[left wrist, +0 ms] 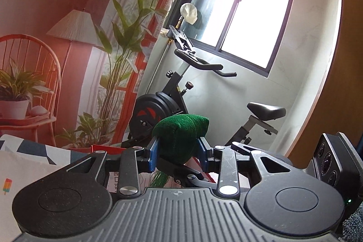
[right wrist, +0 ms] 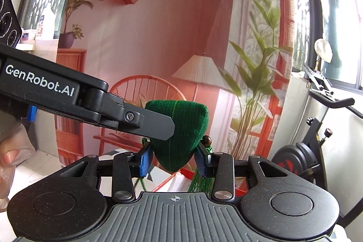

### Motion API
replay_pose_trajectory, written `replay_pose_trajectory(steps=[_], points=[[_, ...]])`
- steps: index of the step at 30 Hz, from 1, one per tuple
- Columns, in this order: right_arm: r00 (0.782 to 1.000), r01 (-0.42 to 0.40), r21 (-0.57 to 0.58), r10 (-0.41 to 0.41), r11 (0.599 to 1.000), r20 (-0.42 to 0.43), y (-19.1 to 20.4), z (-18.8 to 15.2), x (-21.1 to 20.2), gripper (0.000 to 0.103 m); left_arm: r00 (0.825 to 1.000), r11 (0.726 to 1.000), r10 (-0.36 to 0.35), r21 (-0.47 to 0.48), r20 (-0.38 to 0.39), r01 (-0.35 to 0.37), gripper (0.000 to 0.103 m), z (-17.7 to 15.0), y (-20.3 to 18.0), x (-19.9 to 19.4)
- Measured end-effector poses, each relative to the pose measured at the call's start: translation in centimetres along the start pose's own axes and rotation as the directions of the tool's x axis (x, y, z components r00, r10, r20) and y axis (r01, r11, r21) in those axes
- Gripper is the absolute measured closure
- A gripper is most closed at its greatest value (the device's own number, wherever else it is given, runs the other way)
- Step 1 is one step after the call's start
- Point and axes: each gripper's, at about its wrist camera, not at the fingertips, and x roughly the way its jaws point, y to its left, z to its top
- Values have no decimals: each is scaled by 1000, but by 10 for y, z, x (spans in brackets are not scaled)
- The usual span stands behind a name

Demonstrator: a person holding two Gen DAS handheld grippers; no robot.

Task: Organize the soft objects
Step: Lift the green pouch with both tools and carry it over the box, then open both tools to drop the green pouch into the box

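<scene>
A dark green stuffed pouch (left wrist: 180, 128) with a green tassel (left wrist: 161, 180) sits between the blue pads of my left gripper (left wrist: 179, 151), which is shut on it. In the right wrist view a green pouch (right wrist: 181, 128), apparently the same one, is pinched between the blue pads of my right gripper (right wrist: 173, 158). A brown bead (right wrist: 207, 140) and the tassel (right wrist: 197, 180) hang at its right side. The left gripper's finger (right wrist: 158, 126) reaches in from the left and lies against the pouch. The right gripper's body (left wrist: 335, 162) shows at the right edge of the left wrist view.
An exercise bike (left wrist: 204, 94) stands ahead by the window (left wrist: 249, 10). A printed backdrop (right wrist: 158, 37) of a room covers the wall. A red-rimmed box (right wrist: 172, 183) lies below the pouch. A patterned cushion (left wrist: 27, 158) is at lower left. A hand (right wrist: 9, 155) shows at the left edge.
</scene>
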Motion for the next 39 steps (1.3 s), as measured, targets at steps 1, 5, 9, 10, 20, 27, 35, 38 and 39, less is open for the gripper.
replay_pose_trajectory(steps=[1,5,9,10,20,27,35,38,39], points=[[1000,-2,0,2,1000,-8,-1,-2,5,66,1000,1000,5,0,-8,-5,66,-1,3,3],[999,-11,13,12,1000,-43,-3,-15,21,66,999,1000,13,-11,-51,-14,66,-10,16,18],[996,-15,27,18,1000,-93,-5,-33,41,66,995,999,14,-47,-95,-19,66,-23,33,36],[994,-17,31,20,999,-107,-6,-38,46,66,994,998,15,-58,-107,-21,66,-26,37,41],[976,-22,66,36,998,-216,-7,-80,81,66,978,994,46,-84,-202,-64,66,-49,64,67],[964,-9,95,34,995,-264,-6,-88,89,65,969,989,120,-62,-214,-137,65,-46,69,62],[958,-10,66,29,998,-286,1,-87,75,61,967,985,152,-46,-202,-165,63,-42,60,41],[960,-6,61,22,998,-278,3,-84,65,61,967,985,161,-35,-199,-172,61,-42,53,33],[961,-4,60,21,998,-275,3,-83,61,61,966,984,165,-30,-197,-174,61,-42,51,30]])
